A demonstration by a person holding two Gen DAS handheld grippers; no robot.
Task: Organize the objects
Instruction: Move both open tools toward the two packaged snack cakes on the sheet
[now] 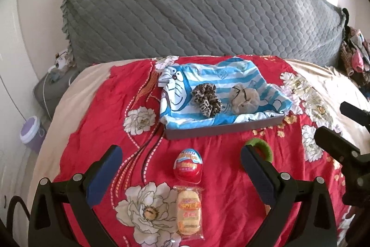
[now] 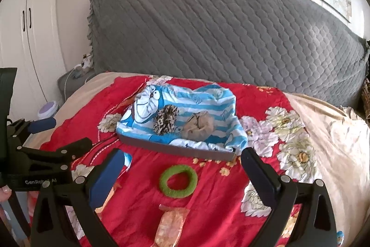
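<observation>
A grey tray [image 1: 222, 130] lined with a blue striped cartoon cloth [image 1: 185, 85] holds a leopard scrunchie [image 1: 207, 98] and a beige scrunchie [image 1: 245, 96]; the tray also shows in the right wrist view [image 2: 185, 151]. In front lie a red toy egg [image 1: 188, 164], a wrapped snack cake [image 1: 188, 212] and a green hair ring [image 1: 266, 149], also in the right wrist view [image 2: 178, 181]. An orange snack packet [image 2: 171, 226] lies nearer. My left gripper [image 1: 181, 163] is open around the egg, above it. My right gripper [image 2: 182, 166] is open above the green ring.
Everything lies on a red flowered bedspread [image 1: 92, 131] over a beige sheet. A grey quilted headboard cushion [image 1: 185, 10] stands behind. A purple lidded tub [image 1: 30, 131] sits on the floor at left. Clothes pile [image 1: 356, 54] at far right. White wardrobe [image 2: 25, 27] at left.
</observation>
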